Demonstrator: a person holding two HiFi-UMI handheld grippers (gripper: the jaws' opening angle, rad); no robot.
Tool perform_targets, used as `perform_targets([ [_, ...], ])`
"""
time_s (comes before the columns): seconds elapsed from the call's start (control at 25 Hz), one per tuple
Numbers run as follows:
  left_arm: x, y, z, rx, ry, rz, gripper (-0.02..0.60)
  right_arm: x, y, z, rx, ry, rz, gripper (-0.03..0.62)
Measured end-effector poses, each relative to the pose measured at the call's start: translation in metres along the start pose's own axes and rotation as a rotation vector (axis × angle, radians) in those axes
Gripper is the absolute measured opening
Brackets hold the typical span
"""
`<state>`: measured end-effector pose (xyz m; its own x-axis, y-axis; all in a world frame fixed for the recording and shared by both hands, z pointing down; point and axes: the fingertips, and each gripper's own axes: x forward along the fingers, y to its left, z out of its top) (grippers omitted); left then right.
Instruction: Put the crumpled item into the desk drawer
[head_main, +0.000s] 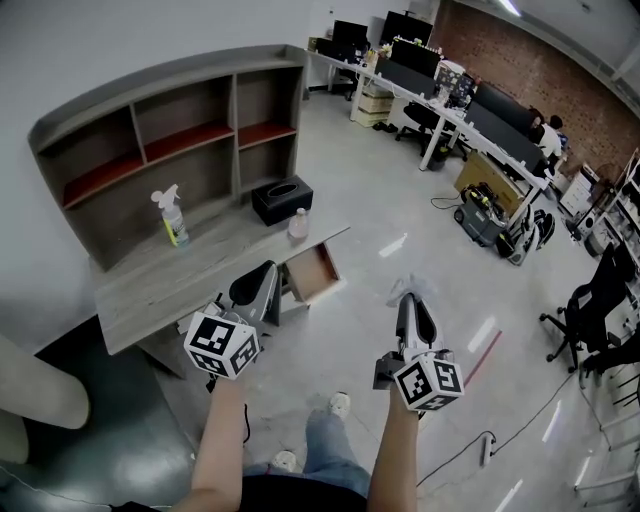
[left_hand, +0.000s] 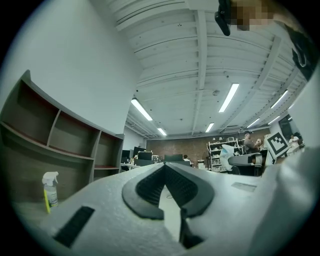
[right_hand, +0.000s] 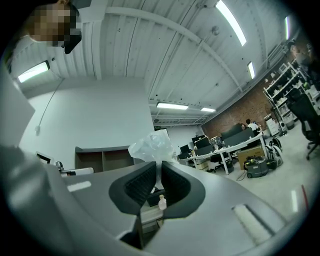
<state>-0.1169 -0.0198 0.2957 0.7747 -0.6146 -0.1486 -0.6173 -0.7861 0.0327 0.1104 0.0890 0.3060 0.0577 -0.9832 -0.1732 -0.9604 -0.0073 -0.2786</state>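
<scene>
The crumpled item is a wad of clear plastic (right_hand: 152, 147). My right gripper (right_hand: 159, 169) is shut on it, and the wad puffs out above the pads. In the head view the plastic (head_main: 415, 287) pokes from the tip of the right gripper (head_main: 408, 298), held over the floor to the right of the desk. The grey desk (head_main: 190, 280) has one drawer (head_main: 313, 272) pulled open at its right end. My left gripper (head_main: 264, 280) hovers at the desk's front edge just left of that drawer. In the left gripper view its jaws (left_hand: 164, 169) meet at the tips with nothing between them.
On the desk stand a spray bottle (head_main: 172, 215), a black tissue box (head_main: 281, 199) and a small pale bottle (head_main: 298, 224). A shelf unit (head_main: 170, 130) rises behind them. Office desks, chairs and seated people fill the room's far right; a cable lies on the floor (head_main: 480, 440).
</scene>
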Motion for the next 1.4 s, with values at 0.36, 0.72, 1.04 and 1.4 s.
perform_targets([
  [0.36, 0.066, 0.035, -0.025, 0.015, 0.002, 0.068, 0.003, 0.084, -0.045, -0.015, 0.011, 0.002, 0.059, 0.044],
  [0.72, 0.151, 0.074, -0.048, 0.012, 0.017, 0.195, 0.003, 0.2, -0.097, -0.026, 0.028, 0.054, 0.176, 0.044],
  [1.04, 0.219, 0.116, -0.083, 0.003, 0.055, 0.35, 0.003, 0.316, -0.132, -0.056, 0.046, 0.145, 0.32, 0.045],
  [1.4, 0.238, 0.148, -0.129, -0.019, 0.121, 0.495, 0.003, 0.394, -0.127, -0.12, 0.067, 0.276, 0.467, 0.046],
])
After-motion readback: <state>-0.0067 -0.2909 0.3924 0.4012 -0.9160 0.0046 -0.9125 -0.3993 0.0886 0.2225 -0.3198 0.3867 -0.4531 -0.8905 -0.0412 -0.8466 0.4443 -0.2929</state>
